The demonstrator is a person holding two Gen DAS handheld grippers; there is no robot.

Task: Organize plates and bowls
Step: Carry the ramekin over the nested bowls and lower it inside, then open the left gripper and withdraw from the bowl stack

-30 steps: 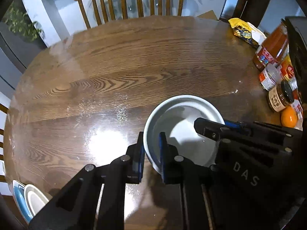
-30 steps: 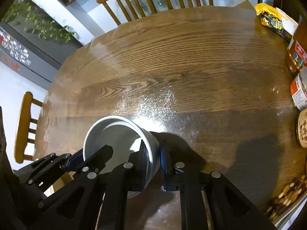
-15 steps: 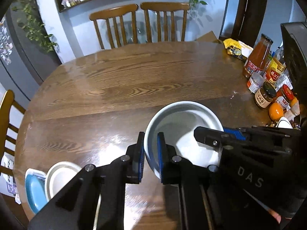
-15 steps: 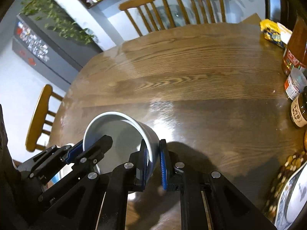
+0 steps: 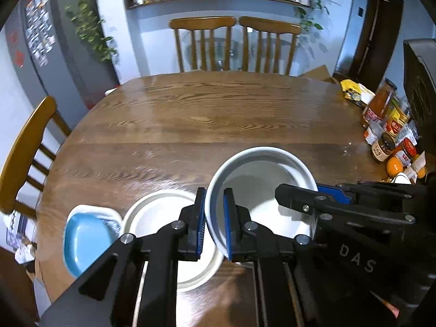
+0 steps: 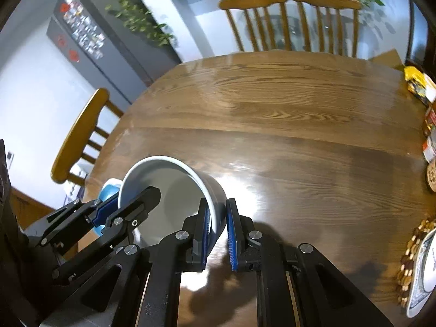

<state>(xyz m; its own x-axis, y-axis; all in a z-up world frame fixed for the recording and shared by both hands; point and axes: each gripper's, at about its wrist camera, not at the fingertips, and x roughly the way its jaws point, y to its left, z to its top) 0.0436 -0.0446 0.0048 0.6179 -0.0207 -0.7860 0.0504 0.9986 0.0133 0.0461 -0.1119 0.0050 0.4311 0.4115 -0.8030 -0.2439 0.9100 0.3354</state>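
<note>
A white bowl with a grey-blue outside (image 5: 261, 179) hangs above the wooden table, held by both grippers. My left gripper (image 5: 214, 218) is shut on its near-left rim. My right gripper (image 6: 218, 223) is shut on the opposite rim of the bowl (image 6: 169, 190) and shows in the left wrist view (image 5: 313, 199) too. Below and to the left, a white plate (image 5: 160, 218) lies on the table next to a blue dish (image 5: 87, 239). The held bowl overlaps the plate's right edge in the left wrist view.
Jars, sauce bottles and an orange (image 5: 387, 136) crowd the table's right edge, with a yellow snack bag (image 5: 354, 92) behind. A patterned plate on a beaded mat (image 6: 419, 267) lies at the near right. Wooden chairs (image 5: 234, 43) stand at the far side and the left.
Both grippers have lifted the bowl off the table and drawn it back. The white plate and blue dish have come further into view below it.
</note>
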